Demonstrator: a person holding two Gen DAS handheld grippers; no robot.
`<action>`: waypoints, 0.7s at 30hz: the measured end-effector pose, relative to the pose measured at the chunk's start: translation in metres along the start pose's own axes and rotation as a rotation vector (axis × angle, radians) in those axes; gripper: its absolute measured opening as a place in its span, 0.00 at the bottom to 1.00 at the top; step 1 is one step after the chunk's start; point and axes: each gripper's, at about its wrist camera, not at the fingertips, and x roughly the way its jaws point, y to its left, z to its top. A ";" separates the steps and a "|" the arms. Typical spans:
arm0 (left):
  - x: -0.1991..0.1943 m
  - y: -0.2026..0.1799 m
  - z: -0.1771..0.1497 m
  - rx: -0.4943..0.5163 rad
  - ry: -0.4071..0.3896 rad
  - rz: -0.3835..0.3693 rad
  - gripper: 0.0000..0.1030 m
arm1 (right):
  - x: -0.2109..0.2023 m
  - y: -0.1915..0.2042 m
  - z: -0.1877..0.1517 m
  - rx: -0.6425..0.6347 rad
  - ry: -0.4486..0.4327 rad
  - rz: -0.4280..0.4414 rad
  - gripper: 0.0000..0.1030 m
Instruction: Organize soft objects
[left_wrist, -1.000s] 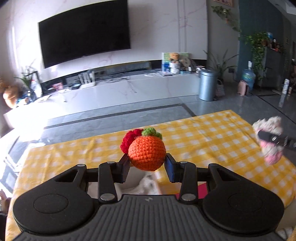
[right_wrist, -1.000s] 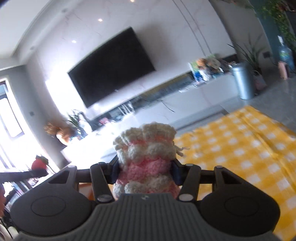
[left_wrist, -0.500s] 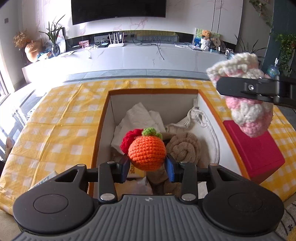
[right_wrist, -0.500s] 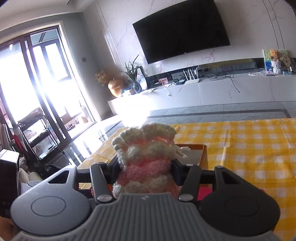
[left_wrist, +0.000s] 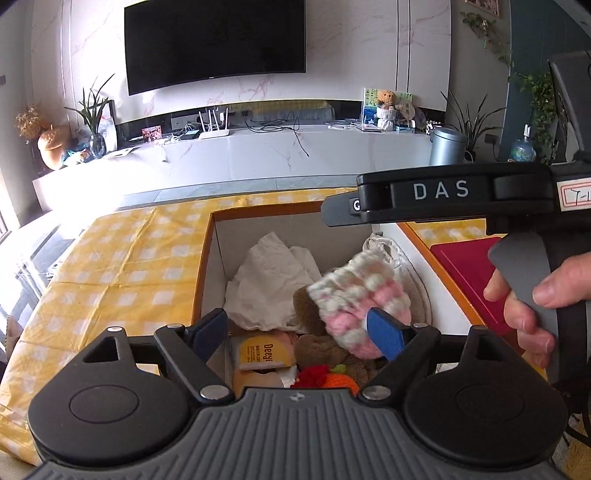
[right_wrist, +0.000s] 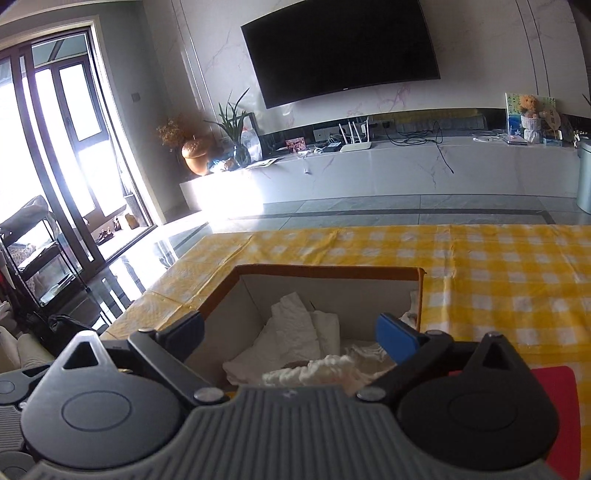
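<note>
A pink and cream crocheted piece (left_wrist: 360, 301) lies inside an open cardboard box (left_wrist: 207, 266) in the centre of the left wrist view, resting on a brown plush item (left_wrist: 325, 347) and tilted so its long axis runs from upper left to lower right, cream end up and pink end down. Low in the same view, just above the gripper body, a crocheted orange with a red and green top (left_wrist: 328, 378) lies in the box beside a small yellow packet (left_wrist: 264, 352), with crumpled white cloth (left_wrist: 273, 280) behind. Only this view shows the orange, the packet and the brown plush. The right wrist view shows only the cream edge of the crocheted piece (right_wrist: 314, 371) just past the gripper body, plus the white cloth (right_wrist: 295, 332) and the box's far wall (right_wrist: 328, 291). The left gripper (left_wrist: 299, 328) has its jaws wide apart and empty over the box. The right gripper (right_wrist: 291, 332) likewise has its jaws apart and empty; in the left view its black body crosses the upper right, held by a hand (left_wrist: 528, 299). The box sits on a worktop covered in yellow checked cloth (left_wrist: 122, 266), with a red pad (left_wrist: 465, 258) at the box's right.
</note>
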 end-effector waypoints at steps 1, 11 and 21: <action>-0.002 -0.001 0.001 -0.004 -0.008 0.010 0.97 | -0.006 0.000 0.000 0.002 -0.008 -0.003 0.96; -0.014 0.001 0.010 -0.078 -0.117 0.046 0.92 | -0.054 -0.009 -0.021 0.021 -0.135 -0.241 0.98; -0.028 -0.001 0.011 -0.135 -0.235 0.071 0.92 | -0.059 -0.006 -0.045 -0.022 -0.085 -0.340 0.98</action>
